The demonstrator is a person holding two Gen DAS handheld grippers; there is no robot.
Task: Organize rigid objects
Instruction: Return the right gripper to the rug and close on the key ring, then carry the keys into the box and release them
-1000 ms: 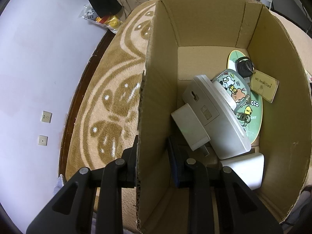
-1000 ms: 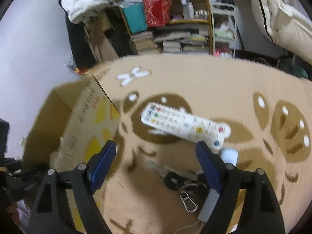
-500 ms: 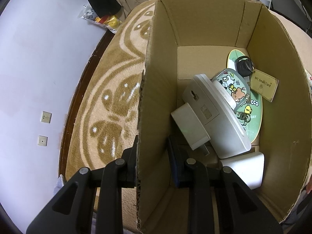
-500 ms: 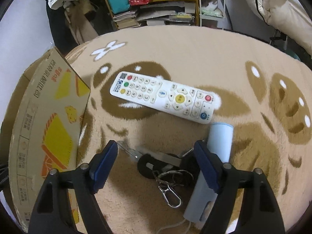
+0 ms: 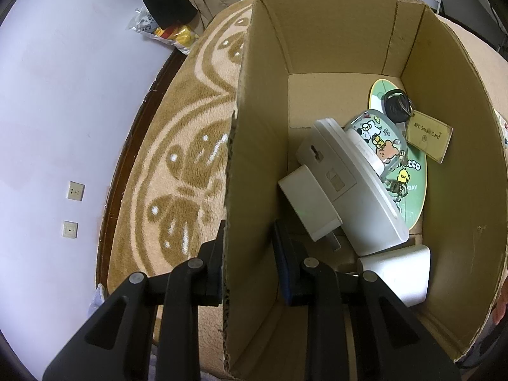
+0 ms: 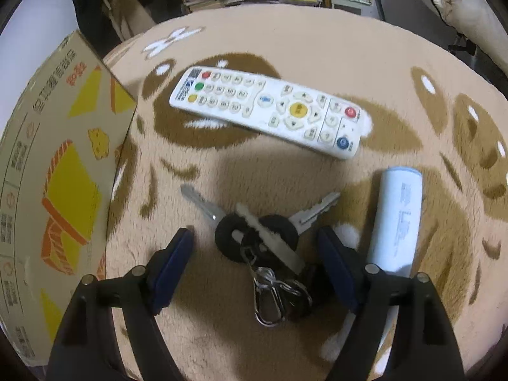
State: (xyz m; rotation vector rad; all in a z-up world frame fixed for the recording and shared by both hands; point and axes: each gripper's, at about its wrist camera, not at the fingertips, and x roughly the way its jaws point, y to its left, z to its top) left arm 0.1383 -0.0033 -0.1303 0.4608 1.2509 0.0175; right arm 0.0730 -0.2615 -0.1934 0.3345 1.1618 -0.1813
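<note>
Brown corrugated cardboard forms the open box, and the left gripper straddles its near-left wall, one finger outside and one inside, pinching the cardboard. Inside the box, a white plastic wall adapter leans at about 6 o'clock against a larger white plastic device; a cartoon-printed case lies on that device towards 3 o'clock, over a green oval card. A black car key with a beige NFC tag sits at 2 o'clock.

On the tan patterned rug, the right gripper hangs with fingers spread wide, straddling a bunch of black-headed metal keys. A white remote control lies at 12 o'clock, a pale blue cylinder at 3 o'clock.
</note>
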